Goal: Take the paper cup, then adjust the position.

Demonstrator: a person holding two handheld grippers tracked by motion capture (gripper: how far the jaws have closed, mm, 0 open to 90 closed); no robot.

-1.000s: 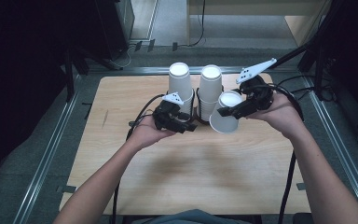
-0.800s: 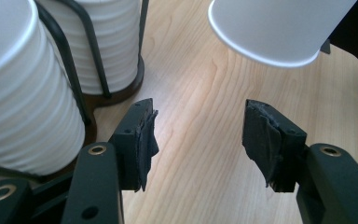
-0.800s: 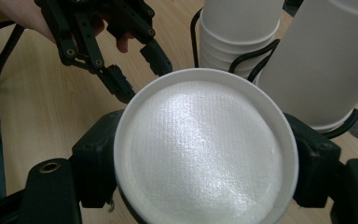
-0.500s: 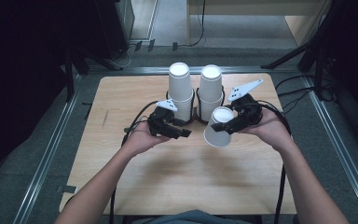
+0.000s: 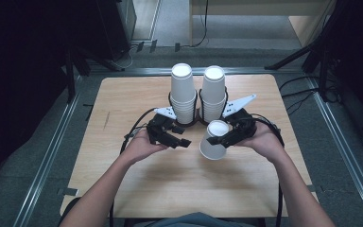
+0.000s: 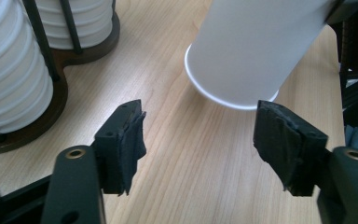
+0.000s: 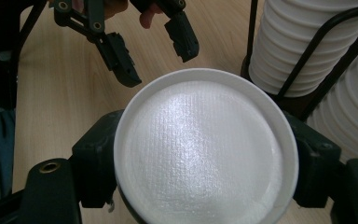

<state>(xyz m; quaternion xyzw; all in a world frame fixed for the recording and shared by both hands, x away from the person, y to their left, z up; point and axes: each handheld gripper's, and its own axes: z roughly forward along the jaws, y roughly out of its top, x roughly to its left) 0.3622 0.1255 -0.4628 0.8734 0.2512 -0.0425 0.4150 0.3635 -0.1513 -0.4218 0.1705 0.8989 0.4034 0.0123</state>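
While clamped by right gripper, cup; left gripper open, empty.

the high view looks forward and down on the table from above the person's side. the left gripper view sits low and close, facing a paper cup. the right gripper view looks close along that cup's base. all three share the cup stacks.

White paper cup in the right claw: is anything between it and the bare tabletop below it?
Nothing visible. The white paper cup, clamped upside down in the right claw, hangs over bare light wooden tabletop. The open left claw sits beside it, apart, and the black wire rack of stacked white cups stands behind.
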